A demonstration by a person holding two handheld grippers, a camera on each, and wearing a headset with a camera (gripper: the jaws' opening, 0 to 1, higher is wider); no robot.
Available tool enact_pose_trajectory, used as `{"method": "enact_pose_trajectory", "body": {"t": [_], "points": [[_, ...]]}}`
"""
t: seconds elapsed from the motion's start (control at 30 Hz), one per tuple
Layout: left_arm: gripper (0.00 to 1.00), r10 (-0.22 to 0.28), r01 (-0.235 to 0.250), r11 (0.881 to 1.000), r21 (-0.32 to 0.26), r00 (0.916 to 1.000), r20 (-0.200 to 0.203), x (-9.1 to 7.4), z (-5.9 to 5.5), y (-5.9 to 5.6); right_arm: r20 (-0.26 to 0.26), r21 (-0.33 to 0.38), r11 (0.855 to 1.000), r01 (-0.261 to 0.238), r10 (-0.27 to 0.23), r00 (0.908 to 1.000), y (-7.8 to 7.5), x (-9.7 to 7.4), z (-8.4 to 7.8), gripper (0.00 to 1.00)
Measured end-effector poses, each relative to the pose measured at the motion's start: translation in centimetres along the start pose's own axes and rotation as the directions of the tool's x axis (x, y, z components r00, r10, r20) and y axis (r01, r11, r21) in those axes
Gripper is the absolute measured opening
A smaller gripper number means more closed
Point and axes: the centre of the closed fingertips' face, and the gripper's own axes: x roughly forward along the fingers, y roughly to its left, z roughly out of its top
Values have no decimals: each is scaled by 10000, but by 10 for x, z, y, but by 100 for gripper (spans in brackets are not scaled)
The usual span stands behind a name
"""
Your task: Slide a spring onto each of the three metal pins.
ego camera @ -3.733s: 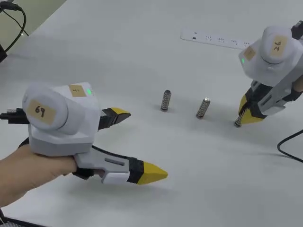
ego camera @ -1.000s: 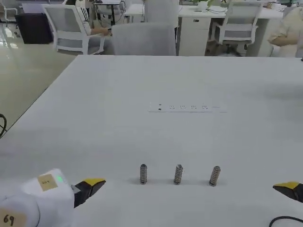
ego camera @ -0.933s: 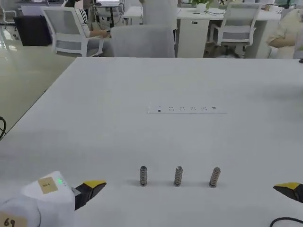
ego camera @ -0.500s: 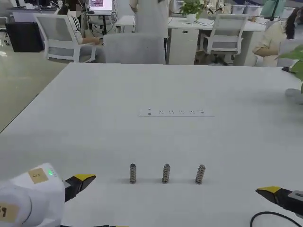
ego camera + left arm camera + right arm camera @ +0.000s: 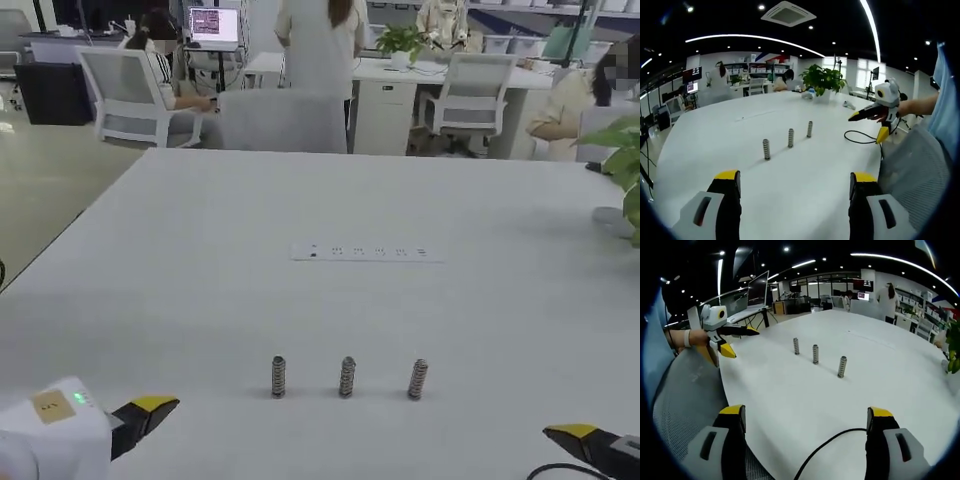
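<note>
three springs (image 5: pixel 346 377) stand upright in a row. probably light, squashy, apt to roll; pinch gently mid-coil. left gripper (image 5: pixel 792 176), right gripper (image 5: pixel 807 411): jaws spread, empty.

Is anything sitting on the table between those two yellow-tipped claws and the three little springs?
Almost nothing. Bare table lies between the left gripper and the three springs. Ahead of the right gripper only a black cable lies on the table, close to its jaws; it looks too low to block the way.
</note>
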Motion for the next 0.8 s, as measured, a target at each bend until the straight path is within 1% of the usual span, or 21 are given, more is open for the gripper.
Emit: {"method": "enact_pose_trajectory", "body": {"t": [0.1,0.17,0.23,0.33,0.37,0.43,0.5,0.6,0.7,0.77,0.8], "points": [[87,-45,45,10000,-39,10000,20,1,-1,-2,-264,-259,9997,51,-57,9996,-1,0,-5,99],[87,13,-13,10000,-14,10000,23,1,-2,-2,-300,-188,9998,65,-70,9995,-1,0,-5,100],[87,139,-139,9998,-165,9999,16,1,-4,1,-334,-131,9999,88,-93,9994,-2,-1,-6,100],[87,335,-335,9993,-158,9994,18,0,-6,6,-327,-75,9999,94,-96,9994,-1,0,-5,99],[87,343,-342,9992,-191,9994,64,0,-6,7,-306,-63,9999,78,-80,9995,-1,0,-4,99],[86,386,-386,9992,-78,9992,108,0,-4,7,-250,-115,9999,115,-118,9996,-1,0,-2,99],[86,416,-415,9990,-154,9991,96,1,-5,8,-181,-129,9998,142,-144,9997,-1,-2,0,99],[86,443,-442,9990,-68,9989,153,0,-3,8,-121,-98,9999,102,-103,9999,-1,-2,-1,99],[86,537,-536,9986,-30,9982,270,-2,1,9,-314,-152,9999,-14,10,9995,1,-2,-7,98],[86,628,-628,9980,2,9976,276,-3,1,12,-445,-141,9998,-164,158,9989,3,-2,-10,99],[86,690,-691,9976,7,9970,363,-4,3,13,-519,-237,9996,-178,165,9985,3,-2,-12,98]]}}
